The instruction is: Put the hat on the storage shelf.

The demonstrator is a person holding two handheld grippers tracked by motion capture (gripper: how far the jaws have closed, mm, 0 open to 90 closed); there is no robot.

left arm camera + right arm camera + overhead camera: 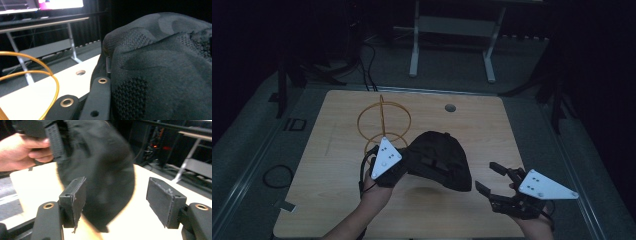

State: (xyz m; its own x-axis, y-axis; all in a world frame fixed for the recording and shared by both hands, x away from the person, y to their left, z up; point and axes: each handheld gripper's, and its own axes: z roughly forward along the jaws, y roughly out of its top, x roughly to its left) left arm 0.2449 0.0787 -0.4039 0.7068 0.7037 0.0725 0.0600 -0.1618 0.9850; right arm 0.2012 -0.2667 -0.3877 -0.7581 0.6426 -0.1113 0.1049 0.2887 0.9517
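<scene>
Nearest the tabletop's (pixel 337 210) front edge, toward its right corner, the right gripper (pixel 492 180) hovers with its 2 jaws spread wide and nothing between them; in the right gripper view its 2 square pads (pixel 75 197) stand well apart, bare wood showing in the gap, and the black cap (pixel 100 170) hangs beyond them, blurred; that gripper sits just right of the cap's low edge without touching it; left of centre, a little farther from the front edge, the left gripper (pixel 404 162) is clamped tight on the black cap (pixel 442 160), which is lifted off the wood, its shadow lying on the surface beneath; the cap droops to the right from the clamped edge, dome upward; in the left gripper view the knitted cloth (pixel 162 70) crowds against the jaws; the person's left hand (pixel 22 152) wraps the gripper's handle; beyond the left gripper, toward the back-left part of the tabletop, stands a gold wire stand (pixel 383 122) made of 2 rings on an upright rod; near the back edge, right of centre, is a round cable hole (pixel 450 107)
</scene>
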